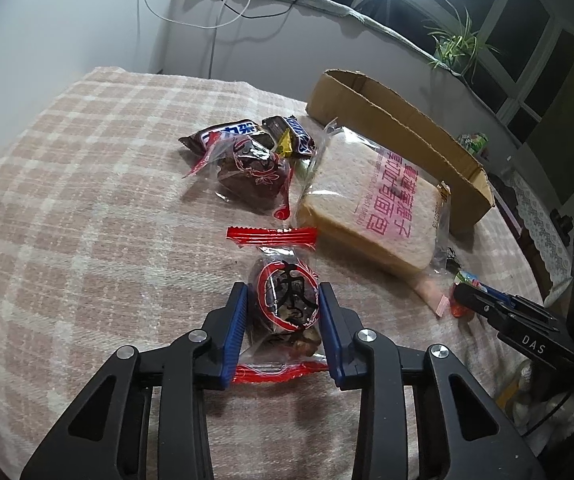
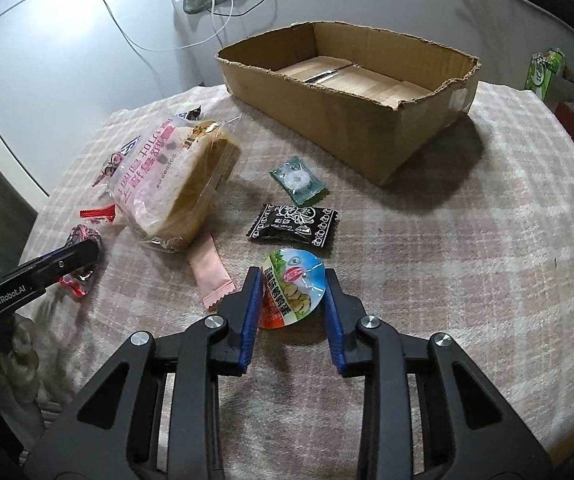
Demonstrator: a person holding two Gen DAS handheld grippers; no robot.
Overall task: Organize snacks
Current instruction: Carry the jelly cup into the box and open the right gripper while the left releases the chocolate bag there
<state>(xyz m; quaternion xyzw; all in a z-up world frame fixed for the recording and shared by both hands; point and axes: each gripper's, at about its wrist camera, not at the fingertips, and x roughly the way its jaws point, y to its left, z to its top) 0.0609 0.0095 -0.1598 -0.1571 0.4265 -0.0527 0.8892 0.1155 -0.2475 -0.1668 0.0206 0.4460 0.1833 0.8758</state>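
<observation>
Cardboard box (image 2: pixel 347 120): stands at the far side of the table on the checked cloth (image 2: pixel 467 260). Its floor shows bare as far as the right wrist view reaches; no snack is seen inside. Judged from that, sorting has barely begun.

Left gripper (image 1: pixel 283 312): blue pads straddle the red-sealed meat snack (image 1: pixel 285 304), touching or nearly touching its wrapper on both sides. The pack appears to rest on the cloth; whether the pinch is firm cannot be told.

Right gripper (image 2: pixel 293 304): fingers set either side of the round egg cup (image 2: pixel 293 292), left pad against its rim, right pad close to it. A full clamp cannot be confirmed.

Items left on the cloth, near the box but outside it:
- bread bag (image 2: pixel 179 184), lying on its side, largest item
- pink sachet (image 2: pixel 211 276), just beside the bread
- black candy pack (image 2: pixel 293 226), just beyond the egg cup
- green sweet (image 2: pixel 297 180), between black pack and box
- dark cake pack (image 1: pixel 253 172), beyond the meat snack
- two chocolate bars (image 1: pixel 231 136), touching the cake pack on its far side

Remaining, by estimate: all pieces, two now being taken up, the rest untouched.
</observation>
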